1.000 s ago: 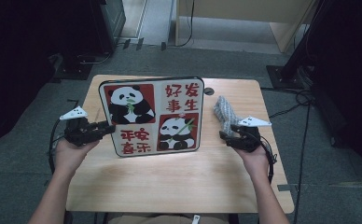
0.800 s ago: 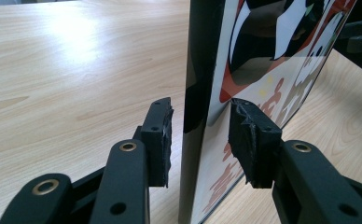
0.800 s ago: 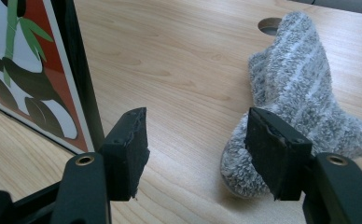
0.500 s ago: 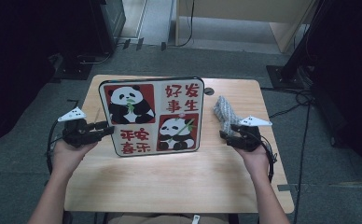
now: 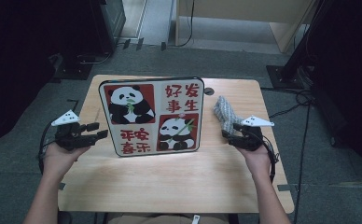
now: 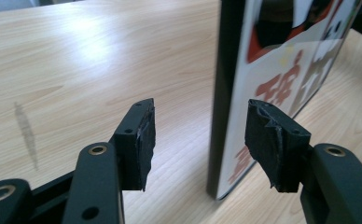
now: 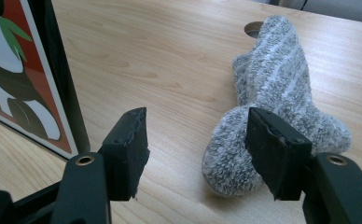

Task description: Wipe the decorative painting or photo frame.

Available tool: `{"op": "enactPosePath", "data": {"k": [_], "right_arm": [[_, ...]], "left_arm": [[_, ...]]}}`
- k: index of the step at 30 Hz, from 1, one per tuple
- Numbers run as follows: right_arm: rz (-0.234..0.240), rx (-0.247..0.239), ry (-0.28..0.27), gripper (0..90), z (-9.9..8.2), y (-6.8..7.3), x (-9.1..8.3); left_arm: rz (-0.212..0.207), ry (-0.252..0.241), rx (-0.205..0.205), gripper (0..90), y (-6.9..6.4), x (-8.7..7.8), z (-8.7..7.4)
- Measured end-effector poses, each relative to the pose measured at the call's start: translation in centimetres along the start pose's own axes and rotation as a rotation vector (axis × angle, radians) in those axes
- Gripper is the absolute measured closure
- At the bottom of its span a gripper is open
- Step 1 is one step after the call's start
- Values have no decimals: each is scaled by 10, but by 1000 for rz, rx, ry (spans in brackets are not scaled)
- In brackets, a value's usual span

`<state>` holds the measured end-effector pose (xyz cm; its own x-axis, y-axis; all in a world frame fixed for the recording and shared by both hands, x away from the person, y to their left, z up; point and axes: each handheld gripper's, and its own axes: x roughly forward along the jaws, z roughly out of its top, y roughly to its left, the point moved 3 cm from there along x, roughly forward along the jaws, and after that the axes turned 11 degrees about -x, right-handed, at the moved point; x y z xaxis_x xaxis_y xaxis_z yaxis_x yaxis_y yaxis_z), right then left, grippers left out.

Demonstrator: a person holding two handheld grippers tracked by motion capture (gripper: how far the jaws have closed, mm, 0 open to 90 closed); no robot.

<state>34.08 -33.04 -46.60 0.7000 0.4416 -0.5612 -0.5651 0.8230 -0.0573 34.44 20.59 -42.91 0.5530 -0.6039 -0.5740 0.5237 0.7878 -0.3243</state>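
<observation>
The left gripper [image 6: 198, 135] has just been opening its jaws; they stand spread around the panda board's [image 5: 152, 115] edge without touching. The right gripper [image 7: 195, 149] is spread before a grey sock [image 7: 272, 107]. The wooden table [image 5: 179, 179] stands on grey floor [image 5: 20, 144].

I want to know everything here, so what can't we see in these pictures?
- Panda board: its back is turned away from the high view; the picture edges cut it off in the left gripper view.
- Sock: its near end sits behind a jaw of the right tongs in the right gripper view.
- Table: its near edge runs off the bottom of the high view.
</observation>
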Motion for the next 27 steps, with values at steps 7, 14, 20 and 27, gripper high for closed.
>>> {"op": "enactPosePath", "data": {"k": [7,14,20,27], "right_arm": [[-13,-3,0,363,-2,0,3],[-9,-2,22,347,-5,1,8],[-6,-7,35,345,-6,2,10],[-5,-6,39,343,-6,1,11]], "left_arm": [[30,16,-9,399,12,4,-5],[35,39,-34,382,24,11,-9],[66,59,-24,376,28,14,-11],[67,58,-26,371,29,13,-11]]}}
